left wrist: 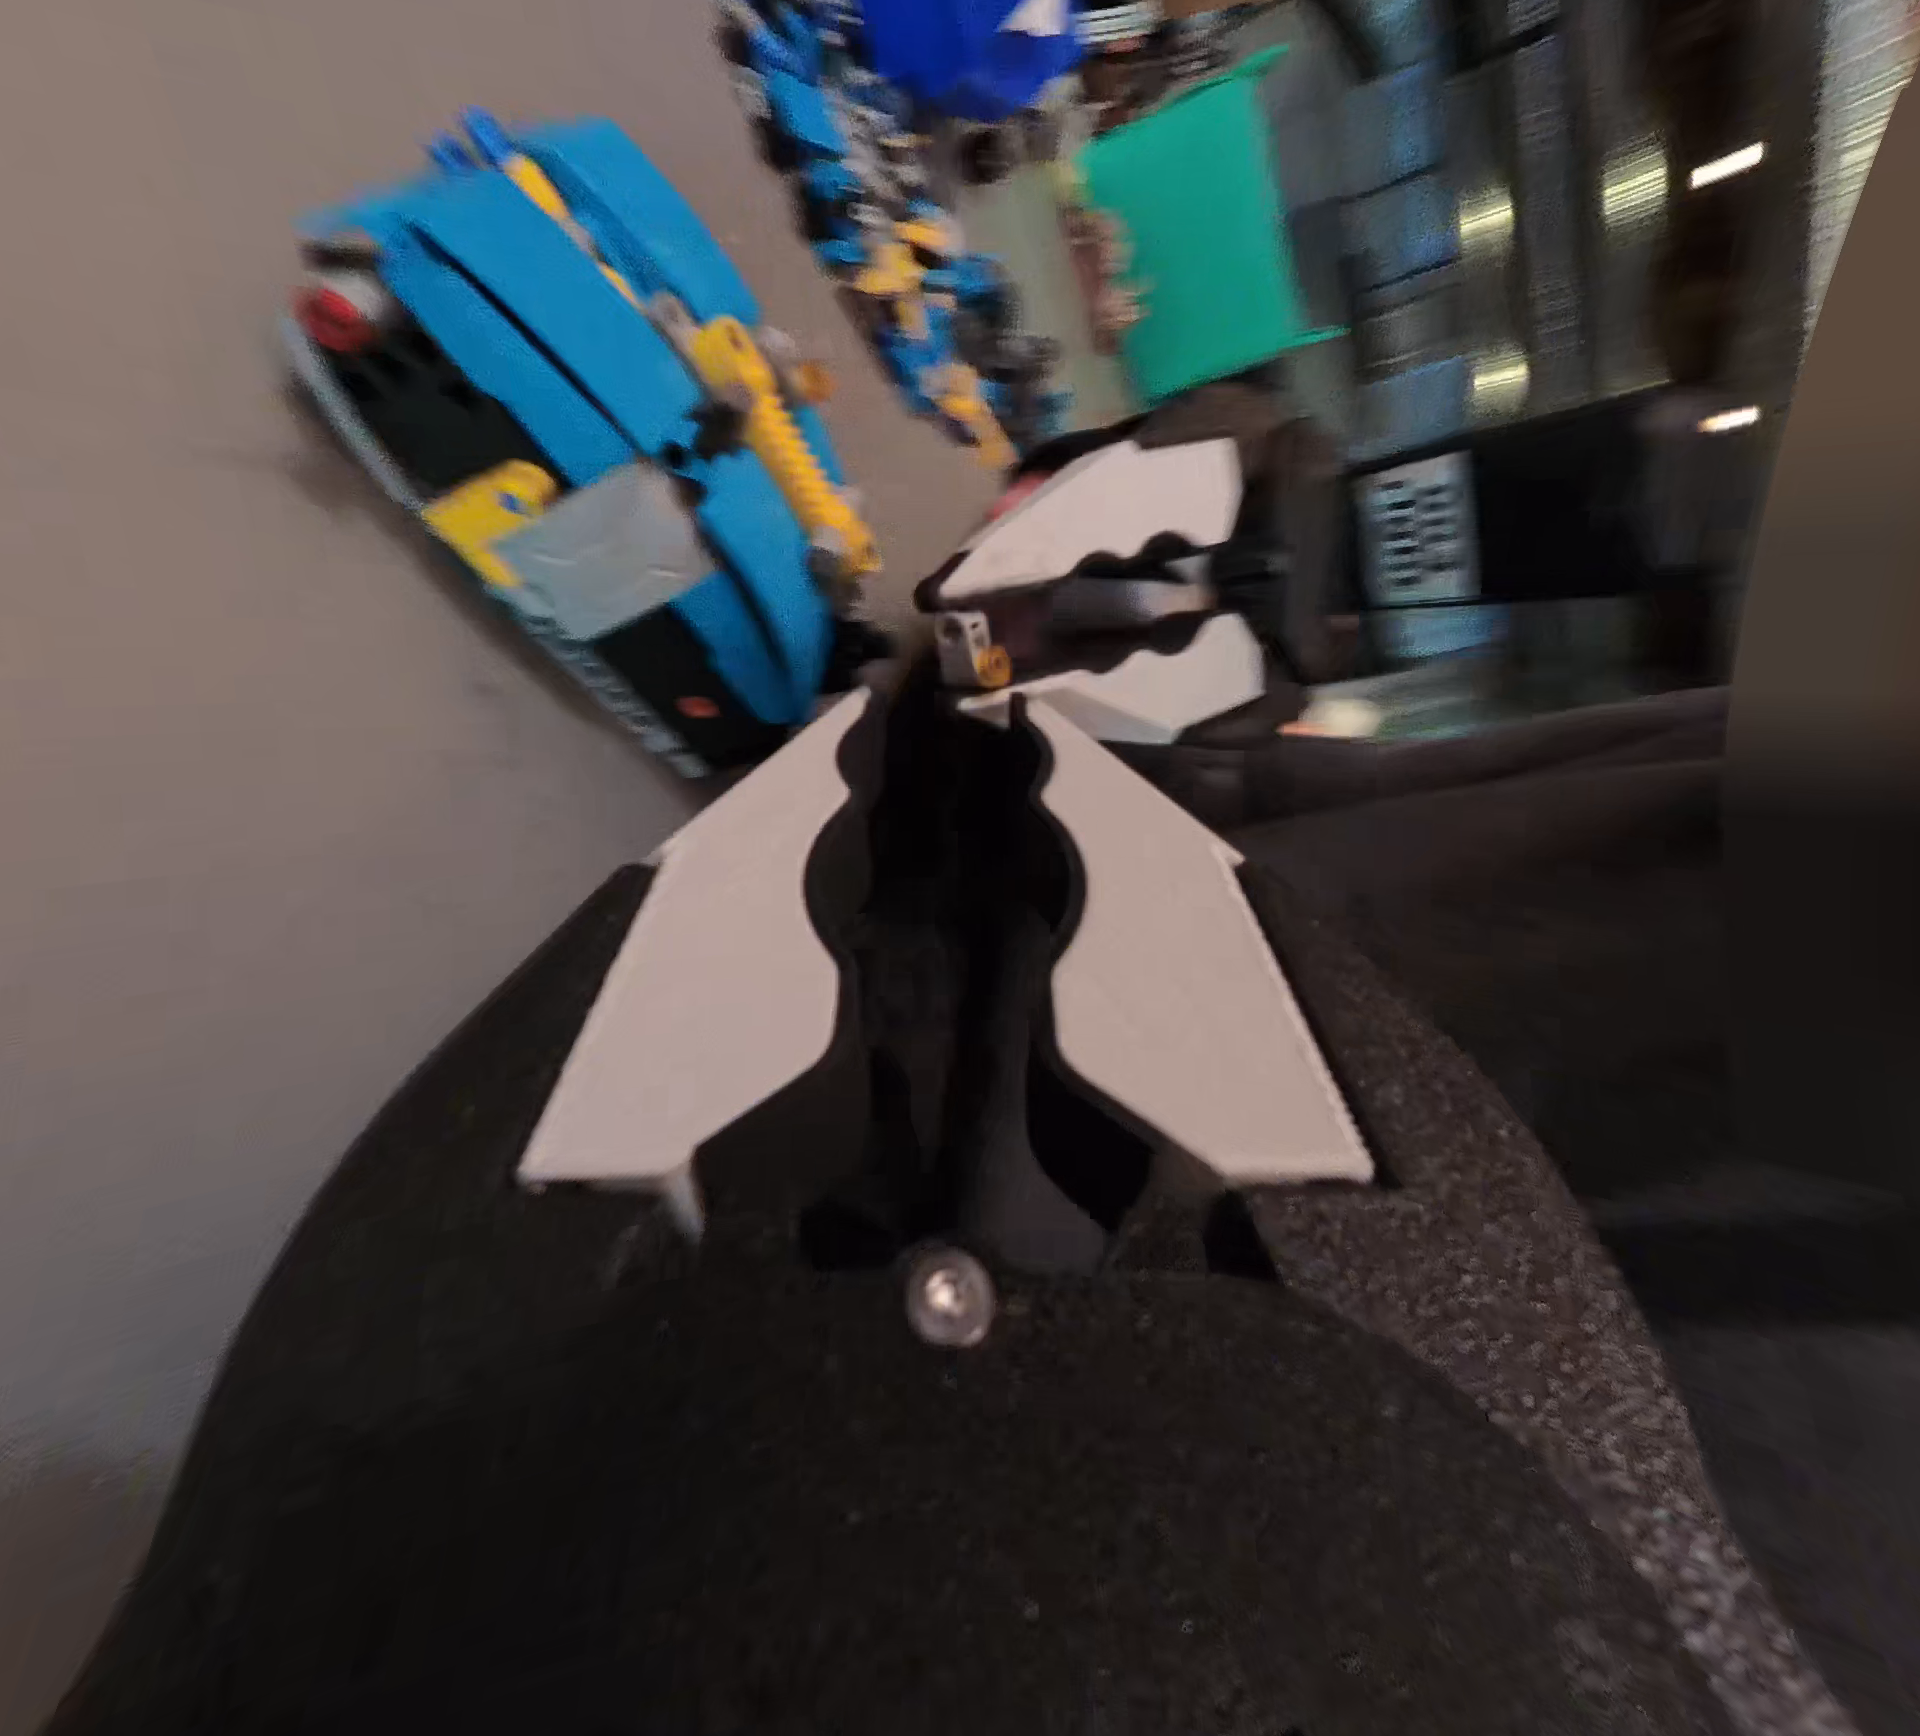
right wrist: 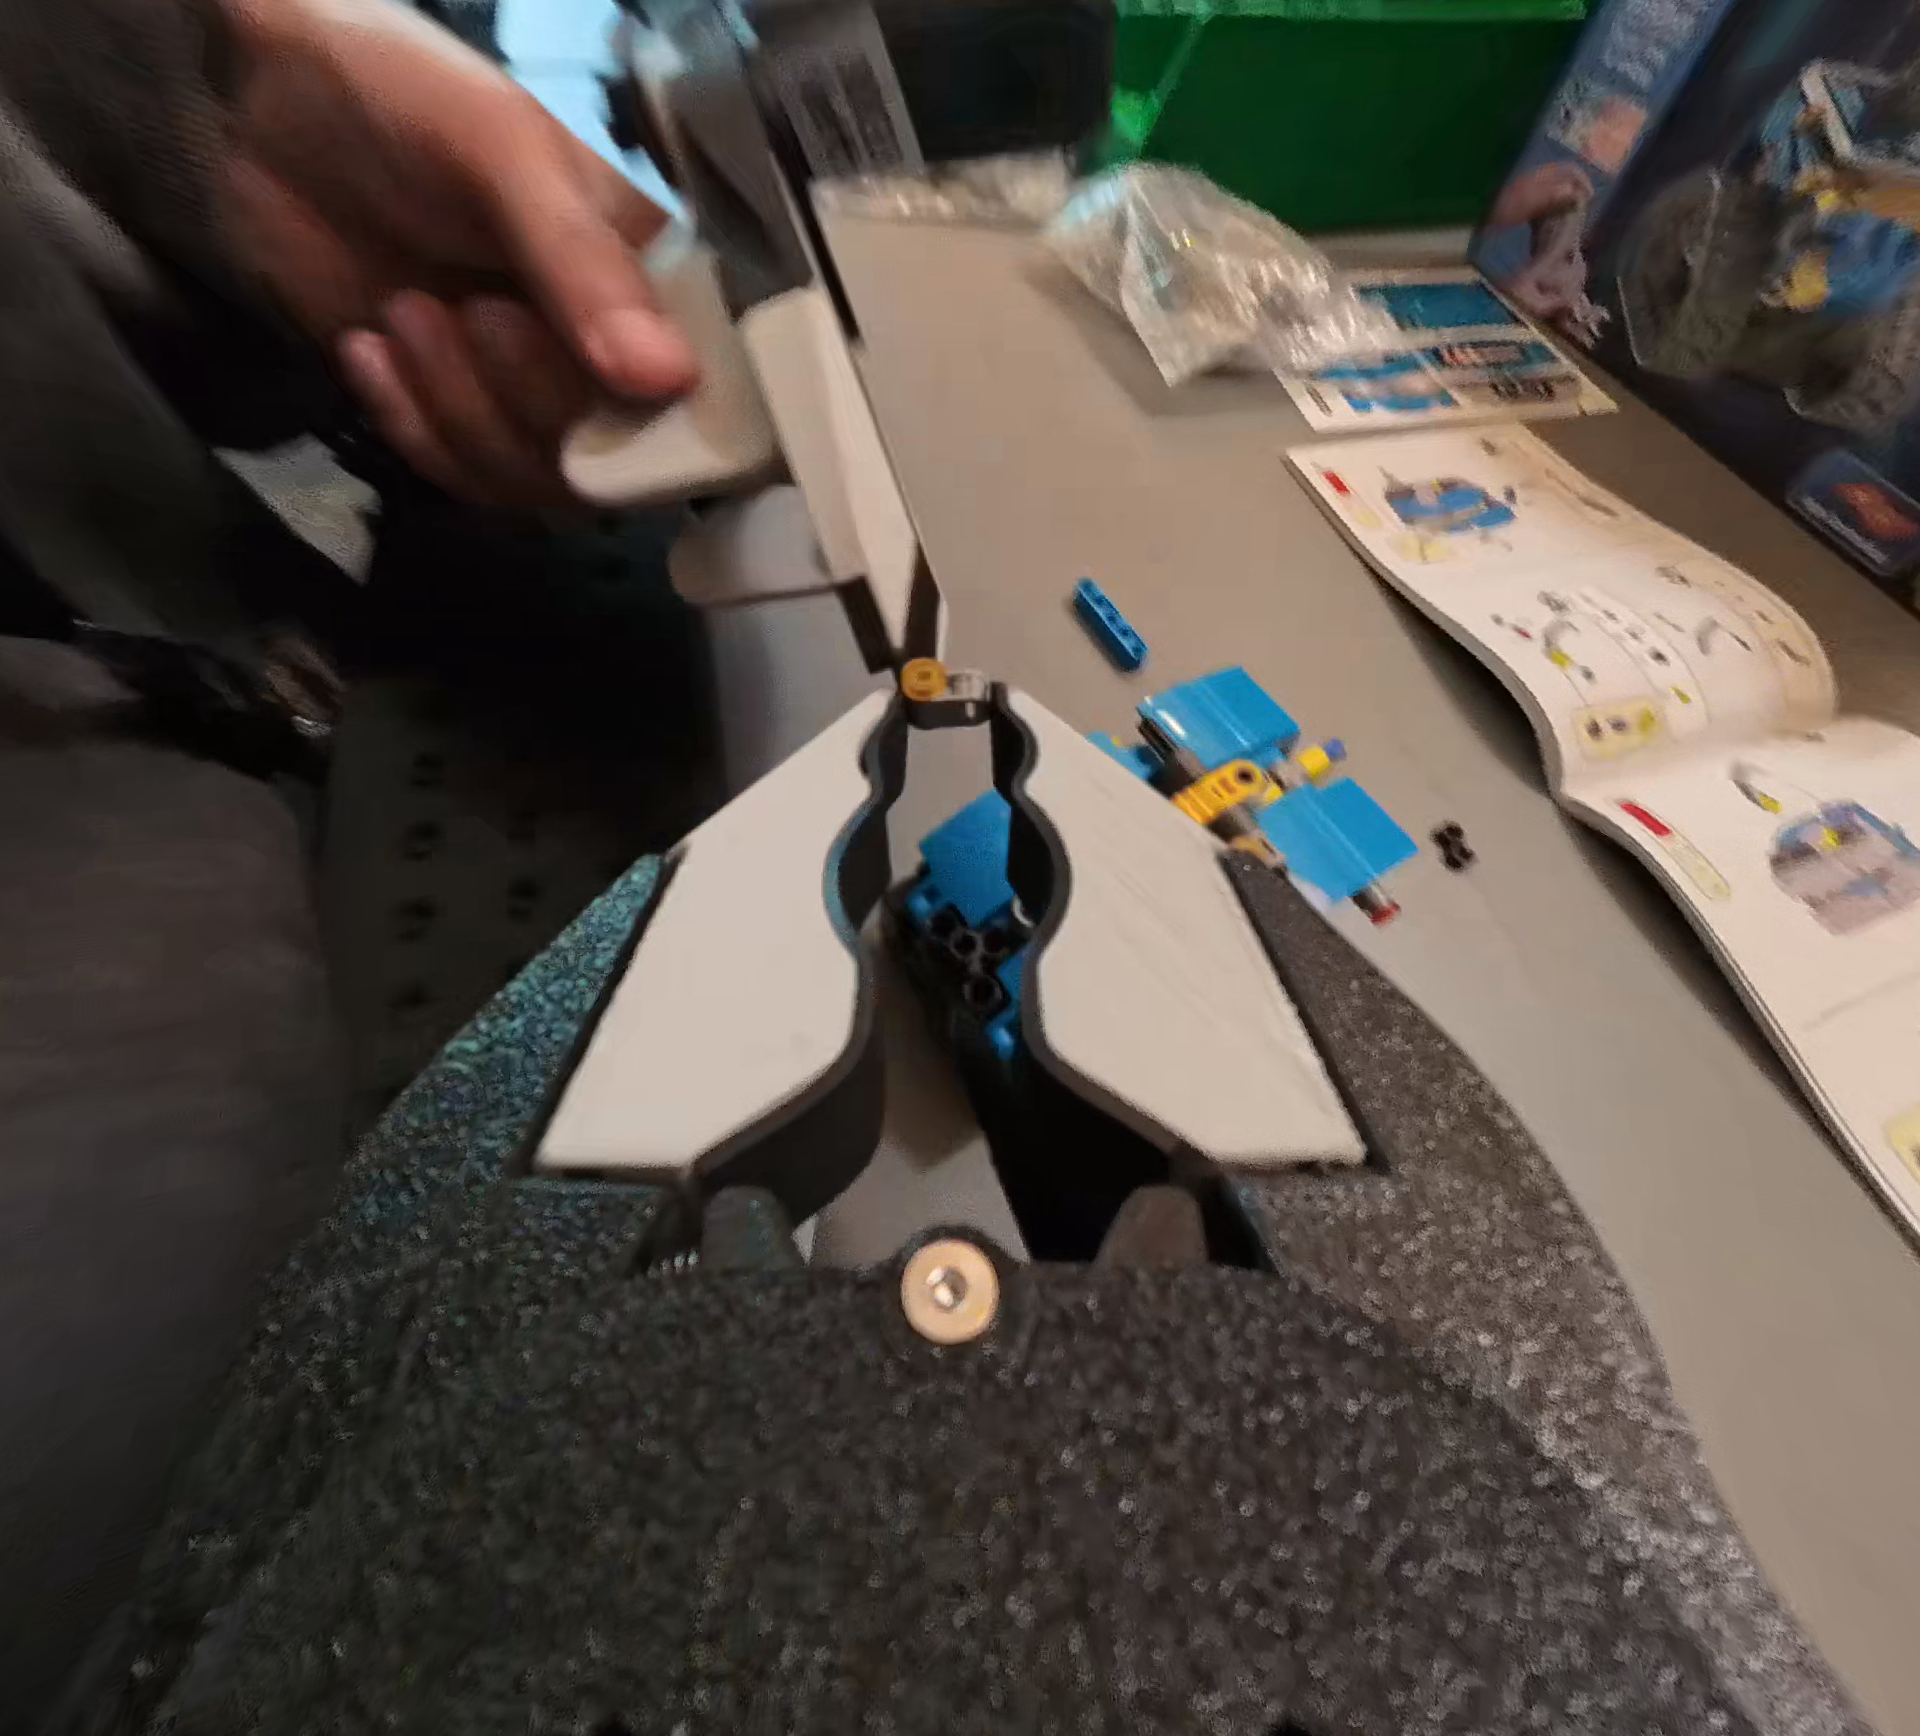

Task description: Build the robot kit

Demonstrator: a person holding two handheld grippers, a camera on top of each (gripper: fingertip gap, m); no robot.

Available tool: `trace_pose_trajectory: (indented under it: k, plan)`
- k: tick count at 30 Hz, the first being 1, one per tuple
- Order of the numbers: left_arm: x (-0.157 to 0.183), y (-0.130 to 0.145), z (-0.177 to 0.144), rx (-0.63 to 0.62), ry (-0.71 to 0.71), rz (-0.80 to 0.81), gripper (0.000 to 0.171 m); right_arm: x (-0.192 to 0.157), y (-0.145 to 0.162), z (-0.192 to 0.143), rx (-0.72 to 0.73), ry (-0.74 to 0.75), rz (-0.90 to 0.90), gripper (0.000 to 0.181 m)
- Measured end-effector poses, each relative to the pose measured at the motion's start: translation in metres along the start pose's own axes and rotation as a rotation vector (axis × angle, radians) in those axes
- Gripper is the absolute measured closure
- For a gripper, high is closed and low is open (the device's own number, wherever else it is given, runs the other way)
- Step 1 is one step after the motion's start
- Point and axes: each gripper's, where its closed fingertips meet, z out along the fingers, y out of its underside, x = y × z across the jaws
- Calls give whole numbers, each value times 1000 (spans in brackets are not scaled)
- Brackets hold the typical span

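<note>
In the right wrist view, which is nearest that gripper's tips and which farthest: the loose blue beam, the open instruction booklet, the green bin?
From the right gripper:
1. Blue beam, on the table just ahead, slightly right.
2. Instruction booklet, farther right.
3. Green bin, at the table's far end.

My right tongs (right wrist: pixel 951 699) hide most of a blue brick assembly (right wrist: pixel 966 865); at two o'clock the booklet (right wrist: pixel 1621 647) runs off-frame.
</note>
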Motion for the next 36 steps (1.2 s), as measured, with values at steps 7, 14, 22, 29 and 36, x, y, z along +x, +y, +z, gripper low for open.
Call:
trace_pose_trajectory:
  k: [7, 14, 22, 29, 36]
  plan:
    - [-5, -4, -1, 5, -325, 281, 154, 3, 7, 9, -150, 188, -163, 166]
    - [-8, 2, 5, -30, -318, 259, 164, -4, 7, 7, -131, 204, -201, 166]
    - [-27, -18, -12, 16, -469, 300, 165, 16, 11, 1, -105, 208, -74, 151]
    - [-36, -35, -6, 9, -593, 315, 165, 58, 31, -22, -88, -113, 13, 156]
    - [-47, -37, 1, -32, -652, 240, 165, 70, 35, -11, -50, -451, -9, 160]
